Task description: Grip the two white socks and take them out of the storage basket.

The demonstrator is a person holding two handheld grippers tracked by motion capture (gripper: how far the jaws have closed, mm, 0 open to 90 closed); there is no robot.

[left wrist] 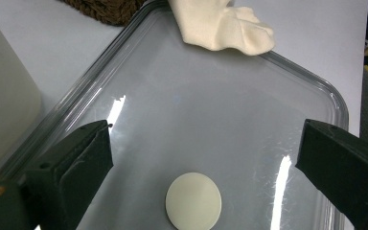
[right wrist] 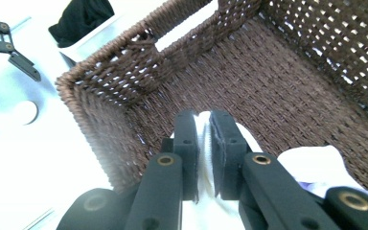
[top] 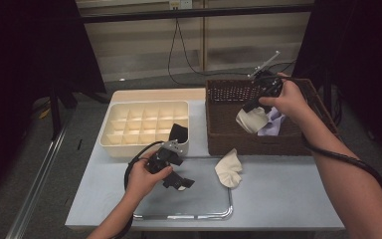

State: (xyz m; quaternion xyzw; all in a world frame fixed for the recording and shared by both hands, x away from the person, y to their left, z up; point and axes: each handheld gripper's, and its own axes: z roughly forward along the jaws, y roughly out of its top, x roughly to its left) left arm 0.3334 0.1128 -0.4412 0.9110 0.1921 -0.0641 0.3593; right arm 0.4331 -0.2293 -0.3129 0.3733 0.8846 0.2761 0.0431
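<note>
1. This looks like a lab or a recording studio set up for handling trials, not a home.
2. A plain grey table (top: pixel 278 199) stands alone on a grey carpeted floor (top: pixel 25 164), with black curtains (top: pixel 25 45) hanging at both sides.
3. Behind the table's far edge runs a bare panelled wall (top: pixel 238 45); a socket (top: pixel 180 4) sits high on it, and a black cable (top: pixel 179 50) hangs down from there to the floor.
4. A metal rail (top: pixel 40 179) lies along the floor left of the table.
5. The person's hands hold camera-bearing tools with trailing cables, which suits a staged test bench.
</note>
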